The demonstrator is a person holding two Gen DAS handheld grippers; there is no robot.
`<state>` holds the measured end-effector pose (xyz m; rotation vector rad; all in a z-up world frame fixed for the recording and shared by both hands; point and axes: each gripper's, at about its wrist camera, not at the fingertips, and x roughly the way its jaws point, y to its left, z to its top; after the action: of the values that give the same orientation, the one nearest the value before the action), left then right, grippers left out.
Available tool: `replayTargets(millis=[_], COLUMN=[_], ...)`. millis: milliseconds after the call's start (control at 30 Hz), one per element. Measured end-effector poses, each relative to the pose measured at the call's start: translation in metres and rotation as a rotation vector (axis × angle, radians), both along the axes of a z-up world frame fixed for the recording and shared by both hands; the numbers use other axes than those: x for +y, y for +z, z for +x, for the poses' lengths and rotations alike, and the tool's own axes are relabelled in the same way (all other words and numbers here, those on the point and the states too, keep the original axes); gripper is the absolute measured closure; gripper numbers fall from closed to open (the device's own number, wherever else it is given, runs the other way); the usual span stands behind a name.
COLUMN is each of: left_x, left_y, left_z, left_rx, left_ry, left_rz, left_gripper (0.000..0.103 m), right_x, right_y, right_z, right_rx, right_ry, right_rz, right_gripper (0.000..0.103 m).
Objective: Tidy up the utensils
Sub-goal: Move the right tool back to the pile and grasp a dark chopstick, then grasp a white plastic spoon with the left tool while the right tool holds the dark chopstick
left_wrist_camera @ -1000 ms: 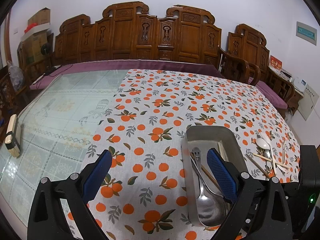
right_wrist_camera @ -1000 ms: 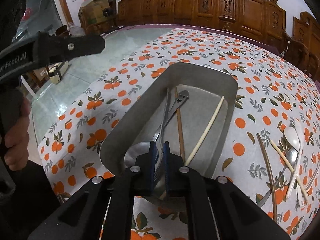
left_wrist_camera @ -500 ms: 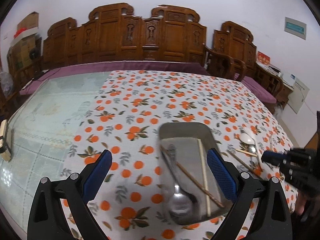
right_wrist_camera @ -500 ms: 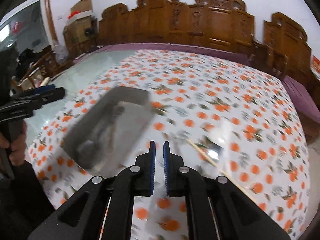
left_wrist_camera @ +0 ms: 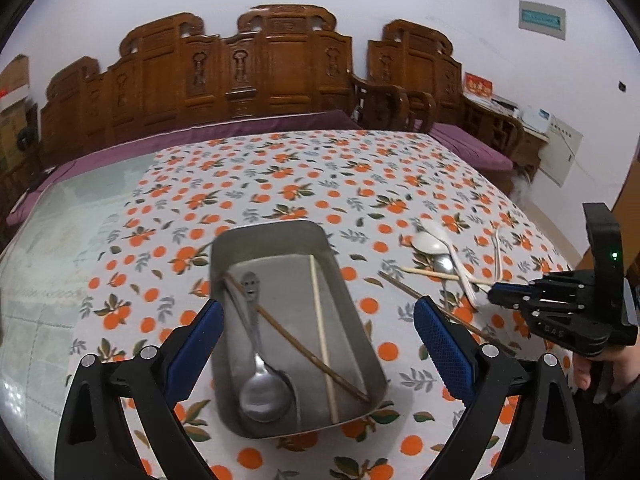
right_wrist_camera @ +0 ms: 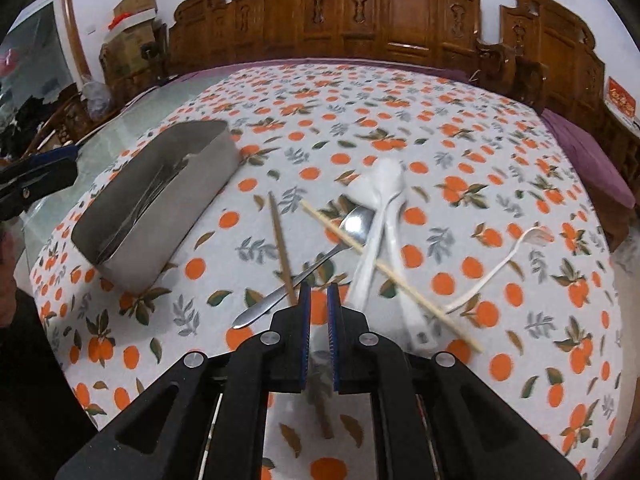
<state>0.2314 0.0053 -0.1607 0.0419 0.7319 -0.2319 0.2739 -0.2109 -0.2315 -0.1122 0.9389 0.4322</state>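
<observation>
A metal tray [left_wrist_camera: 272, 226] lies on the orange-print cloth, framed by the wide-apart fingers of my open left gripper [left_wrist_camera: 316, 316]. In it lie a metal spoon [left_wrist_camera: 260, 392], a brown chopstick [left_wrist_camera: 296, 344] and a pale chopstick [left_wrist_camera: 322, 332]. My right gripper [right_wrist_camera: 318, 292] is shut and empty, hovering over loose utensils right of the tray [right_wrist_camera: 176, 220]: a brown chopstick [right_wrist_camera: 280, 248], a metal spoon [right_wrist_camera: 320, 256], a pale chopstick [right_wrist_camera: 380, 268], white spoons [right_wrist_camera: 380, 208] and a white fork [right_wrist_camera: 500, 268]. The brown chopstick's near end runs under its fingers. The left wrist view shows the right gripper [left_wrist_camera: 496, 294] beside that pile.
The bare glass tabletop [left_wrist_camera: 60, 248] lies left of the cloth. Carved wooden benches [left_wrist_camera: 260, 68] with purple cushions line the far side and the right. A hand [left_wrist_camera: 592, 372] holds the right gripper's handle. The left gripper [right_wrist_camera: 40, 172] pokes in at the left edge.
My right gripper has swung from above the tray to the loose utensils on its right, staying shut. The left view has shifted right, so the tray now sits between its open fingers.
</observation>
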Motion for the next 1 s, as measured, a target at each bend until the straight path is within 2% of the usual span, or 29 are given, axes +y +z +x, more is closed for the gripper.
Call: replayTargets(millis=[333,500,600,833,1000], left_x=[-0.014,-0.018,-0.021,-0.031,-0.045], left_y=[-0.008,-0.01,-0.012,-0.01,-0.011], left_z=[-0.002,-0.003,-0.004,-0.007,-0.004], left_rx=[0.01,0.013,0.013,0.02,0.045], left_ry=[-0.033,-0.039,-0.042,-0.054,-0.075], left_rz=[0.014,0.012,0.018,0.017,0.014], left_gripper=[0.011,0.011,0.011,0.011,0.011], right_x=[0.018,0.022,0.023,-0.012,-0.046], right_y=[-0.022,-0.025,-0.025,0.007,0.017], right_z=[0.006,0.006,0.006,0.012,0.023], right_rx=[0.038,0.008,0.003,-0.074,-0.101], right_ry=[0.063,0.093,0.111,0.018,-0.075], right_rz=[-0.058,-0.119,-0.126,-0.01,0.013], right_gripper=[0.094,0.094,0.097,0.097,0.097])
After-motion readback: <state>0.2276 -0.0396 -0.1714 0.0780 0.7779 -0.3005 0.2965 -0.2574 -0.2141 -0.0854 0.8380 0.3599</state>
